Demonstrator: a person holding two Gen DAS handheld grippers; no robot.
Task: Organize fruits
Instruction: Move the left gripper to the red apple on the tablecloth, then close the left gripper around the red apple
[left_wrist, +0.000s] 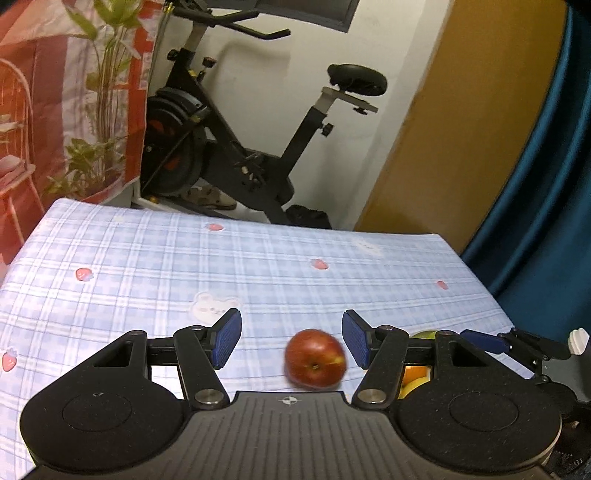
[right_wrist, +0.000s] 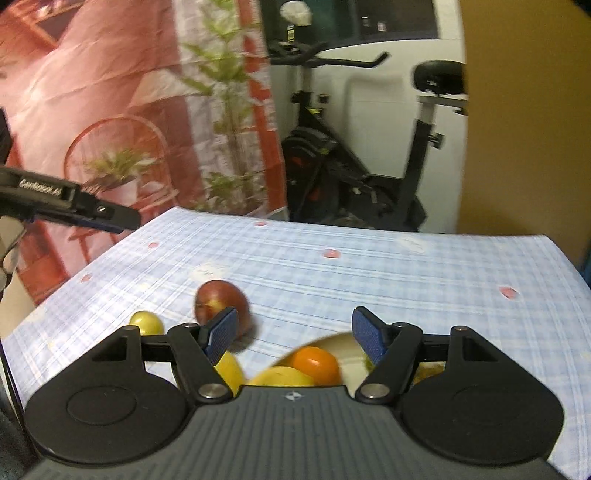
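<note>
Red apple (left_wrist: 315, 359) lies loose on the checked bench (left_wrist: 147, 266), below and between our left claw (left_wrist: 291, 338)'s released pads. Our right claw (right_wrist: 293, 334), also released, hovers over the plate (right_wrist: 345, 347) of fruit. Next, we judge, comes lowering and clenching on the apple.

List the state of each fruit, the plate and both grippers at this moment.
red apple: loose on the tablecloth, not gripped.
orange: on the plate.
banana: on the plate, beside the orange.
small yellow fruit: on the tablecloth, off the plate.
plate: on the table, partly hidden.
left gripper: open, empty.
right gripper: open, empty, above the plate.
</note>
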